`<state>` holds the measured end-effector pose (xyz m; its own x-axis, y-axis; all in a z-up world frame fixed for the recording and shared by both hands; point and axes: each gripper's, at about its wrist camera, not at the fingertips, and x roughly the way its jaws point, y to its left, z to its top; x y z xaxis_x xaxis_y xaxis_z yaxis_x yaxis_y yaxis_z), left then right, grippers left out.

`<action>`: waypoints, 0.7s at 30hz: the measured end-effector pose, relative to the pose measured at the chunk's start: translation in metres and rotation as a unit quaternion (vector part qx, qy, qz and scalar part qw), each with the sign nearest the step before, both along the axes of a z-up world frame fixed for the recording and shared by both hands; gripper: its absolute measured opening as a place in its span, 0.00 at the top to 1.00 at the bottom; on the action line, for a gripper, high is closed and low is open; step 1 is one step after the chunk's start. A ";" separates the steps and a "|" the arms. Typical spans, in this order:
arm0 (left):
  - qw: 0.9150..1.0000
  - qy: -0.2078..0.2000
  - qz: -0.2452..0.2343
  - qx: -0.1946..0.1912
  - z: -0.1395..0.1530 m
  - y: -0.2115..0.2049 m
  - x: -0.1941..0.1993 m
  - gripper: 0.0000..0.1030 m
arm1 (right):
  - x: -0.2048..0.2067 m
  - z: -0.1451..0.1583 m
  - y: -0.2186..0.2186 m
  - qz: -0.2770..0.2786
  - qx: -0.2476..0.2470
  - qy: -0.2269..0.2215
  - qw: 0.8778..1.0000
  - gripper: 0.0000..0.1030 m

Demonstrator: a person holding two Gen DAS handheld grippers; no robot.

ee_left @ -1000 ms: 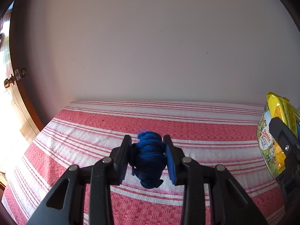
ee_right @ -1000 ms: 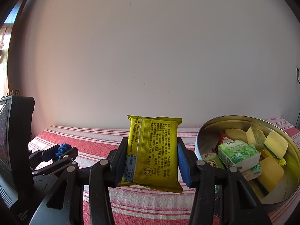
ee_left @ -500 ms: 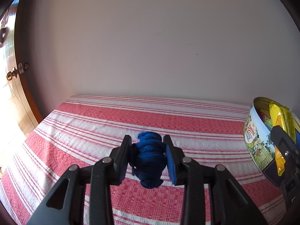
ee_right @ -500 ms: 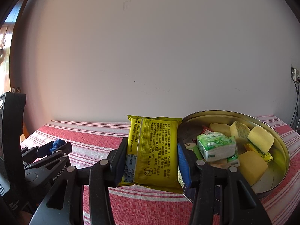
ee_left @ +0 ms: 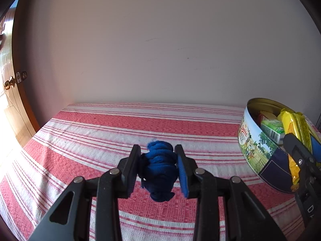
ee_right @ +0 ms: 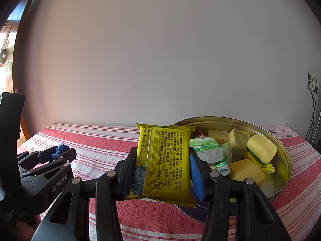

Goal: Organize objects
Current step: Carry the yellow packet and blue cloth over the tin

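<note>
My left gripper [ee_left: 158, 168] is shut on a bundle of blue cord [ee_left: 158, 170], held above the red-and-white striped cloth [ee_left: 120, 132]. My right gripper [ee_right: 163, 168] is shut on a yellow snack packet [ee_right: 163, 160], held upright at the near left rim of a round metal tin [ee_right: 280, 142]. The tin holds yellow sponge cakes [ee_right: 260, 148], a green tissue pack [ee_right: 206, 148] and small sachets. In the left wrist view the tin [ee_left: 258, 150] stands at the right with the packet [ee_left: 295, 124] over it. The left gripper [ee_right: 54, 154] shows at the left of the right wrist view.
A plain white wall [ee_left: 160, 50] runs behind the table. A wooden door with a brass knob [ee_left: 9, 84] is at the far left. A wall socket with cables [ee_right: 312, 84] is at the far right.
Both grippers have shifted right, toward the tin. The tin now sits further left in both views, and the yellow packet has come over its near rim. Both grips are unchanged.
</note>
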<state>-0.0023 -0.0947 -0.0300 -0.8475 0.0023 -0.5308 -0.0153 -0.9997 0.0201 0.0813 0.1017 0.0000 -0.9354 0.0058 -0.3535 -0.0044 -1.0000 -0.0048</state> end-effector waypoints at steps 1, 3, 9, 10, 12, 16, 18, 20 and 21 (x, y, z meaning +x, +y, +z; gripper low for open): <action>1.000 0.000 -0.002 0.000 0.000 0.003 0.001 0.67 | 0.002 0.000 0.003 -0.001 0.001 0.001 1.000 0.50; 1.000 0.001 -0.005 0.001 0.002 0.008 0.004 0.67 | 0.006 0.002 0.008 -0.002 0.004 0.003 1.000 0.50; 1.000 0.004 -0.014 0.004 0.004 0.020 0.009 0.67 | 0.015 0.003 0.025 -0.009 0.005 0.005 1.000 0.50; 1.000 0.004 -0.015 0.005 0.004 0.022 0.010 0.67 | 0.016 0.003 0.027 -0.010 0.005 0.005 1.000 0.50; 1.000 0.006 -0.018 0.005 0.005 0.027 0.011 0.67 | 0.018 0.003 0.032 -0.012 0.003 0.005 1.000 0.50; 1.000 0.010 -0.024 0.009 0.009 0.037 0.015 0.67 | 0.021 0.004 0.041 -0.015 0.003 0.009 1.000 0.50; 0.999 0.013 -0.028 0.012 0.011 0.041 0.017 0.67 | 0.024 0.006 0.044 -0.016 0.003 0.012 1.000 0.50; 0.999 0.016 -0.034 0.015 0.014 0.047 0.019 0.67 | 0.026 0.007 0.047 -0.017 0.006 0.016 1.000 0.50; 0.999 0.018 -0.036 0.017 0.015 0.050 0.020 0.67 | 0.028 0.007 0.049 -0.018 0.008 0.018 1.000 0.50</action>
